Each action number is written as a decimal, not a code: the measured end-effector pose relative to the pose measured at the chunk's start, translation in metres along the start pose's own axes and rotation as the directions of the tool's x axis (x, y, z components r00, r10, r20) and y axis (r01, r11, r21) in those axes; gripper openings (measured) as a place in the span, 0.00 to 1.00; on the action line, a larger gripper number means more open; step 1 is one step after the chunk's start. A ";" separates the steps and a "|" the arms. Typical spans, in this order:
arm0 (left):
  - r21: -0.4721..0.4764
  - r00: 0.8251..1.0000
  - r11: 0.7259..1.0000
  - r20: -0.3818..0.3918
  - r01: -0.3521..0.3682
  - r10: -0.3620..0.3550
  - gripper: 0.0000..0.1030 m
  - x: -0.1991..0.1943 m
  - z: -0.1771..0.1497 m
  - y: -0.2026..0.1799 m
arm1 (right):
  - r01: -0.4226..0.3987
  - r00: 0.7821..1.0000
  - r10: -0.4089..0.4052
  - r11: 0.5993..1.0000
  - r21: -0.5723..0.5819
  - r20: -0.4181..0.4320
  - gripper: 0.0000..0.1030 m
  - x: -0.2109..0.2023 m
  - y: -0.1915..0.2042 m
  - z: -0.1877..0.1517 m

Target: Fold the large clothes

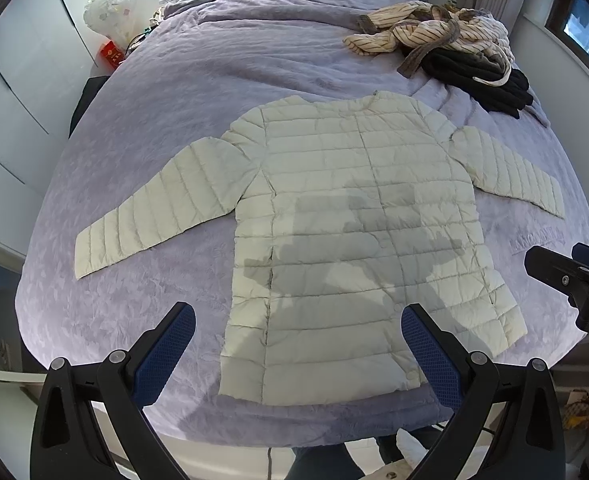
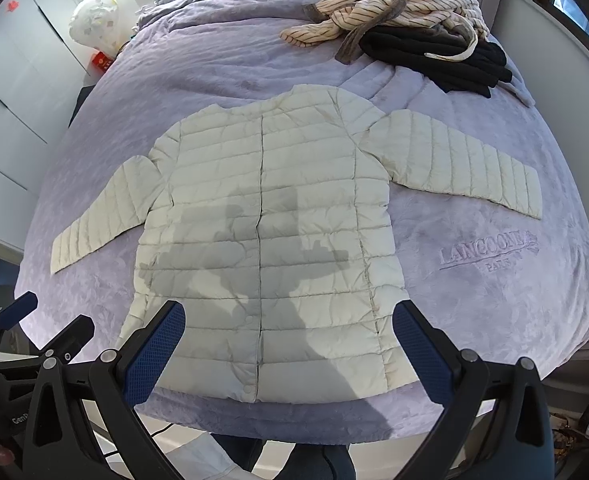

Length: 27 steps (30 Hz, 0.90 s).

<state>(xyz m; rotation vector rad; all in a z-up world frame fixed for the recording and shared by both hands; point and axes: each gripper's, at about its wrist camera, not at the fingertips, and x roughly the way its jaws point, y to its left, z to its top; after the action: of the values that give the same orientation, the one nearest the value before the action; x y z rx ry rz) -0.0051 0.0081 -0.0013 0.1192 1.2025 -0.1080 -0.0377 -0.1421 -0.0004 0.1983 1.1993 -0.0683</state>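
Bed (image 1: pixel 174 80): lilac cover, clothes pile (image 1: pixel 446 48) at far corner.
Jacket (image 1: pixel 350 216): lay flat, sleeves spread (front up).
Left gripper (image 1: pixel 298 344): spread, empty.
Right gripper (image 2: pixel 288 342): spread, empty.

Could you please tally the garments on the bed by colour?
White: 1, the quilted jacket spread flat
Cream with dark stripes: 1, the crumpled striped garment
Black: 1, the dark garment beneath it
Total: 3, so far as the pile shows.
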 end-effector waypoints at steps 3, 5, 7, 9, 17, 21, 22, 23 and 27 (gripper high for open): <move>0.000 1.000 1.000 -0.003 -0.003 0.003 1.00 0.000 0.001 -0.002 | -0.001 1.000 0.001 1.000 -0.001 0.000 1.00 0.000 0.000 0.000; 0.001 1.000 1.000 -0.002 -0.004 0.004 1.00 -0.001 0.001 -0.002 | 0.000 1.000 0.000 1.000 -0.002 0.000 1.00 0.001 0.001 0.000; 0.001 1.000 1.000 -0.004 -0.003 0.003 1.00 0.000 0.000 -0.001 | -0.001 1.000 0.001 1.000 -0.001 0.000 1.00 0.001 0.001 0.000; 0.001 1.000 1.000 -0.005 -0.004 0.004 1.00 0.000 0.001 -0.001 | -0.005 1.000 0.005 1.000 0.003 -0.003 1.00 0.001 0.001 0.000; 0.002 1.000 1.000 -0.002 0.001 -0.001 1.00 0.001 0.002 -0.002 | 0.001 1.000 -0.001 1.000 0.004 -0.003 1.00 0.004 0.003 -0.001; 0.005 1.000 1.000 -0.003 0.000 0.000 1.00 0.004 0.004 0.000 | 0.001 1.000 -0.001 1.000 0.006 -0.005 1.00 0.004 0.004 0.000; 0.005 1.000 1.000 -0.005 -0.001 0.001 1.00 0.005 0.004 0.000 | 0.001 1.000 -0.001 1.000 0.005 -0.006 1.00 0.004 0.004 0.000; 0.004 1.000 1.000 -0.005 -0.001 0.001 1.00 0.005 0.004 0.000 | 0.001 1.000 -0.001 1.000 0.004 -0.008 1.00 0.004 0.004 0.000; -0.002 1.000 1.000 -0.001 -0.006 0.006 1.00 0.003 0.005 0.000 | 0.001 1.000 -0.001 1.000 0.004 -0.008 1.00 0.004 0.004 0.001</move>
<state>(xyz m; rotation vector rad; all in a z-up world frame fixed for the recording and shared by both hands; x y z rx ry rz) 0.0003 0.0071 -0.0025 0.1206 1.2035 -0.1018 -0.0342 -0.1382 -0.0035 0.2015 1.2077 -0.0702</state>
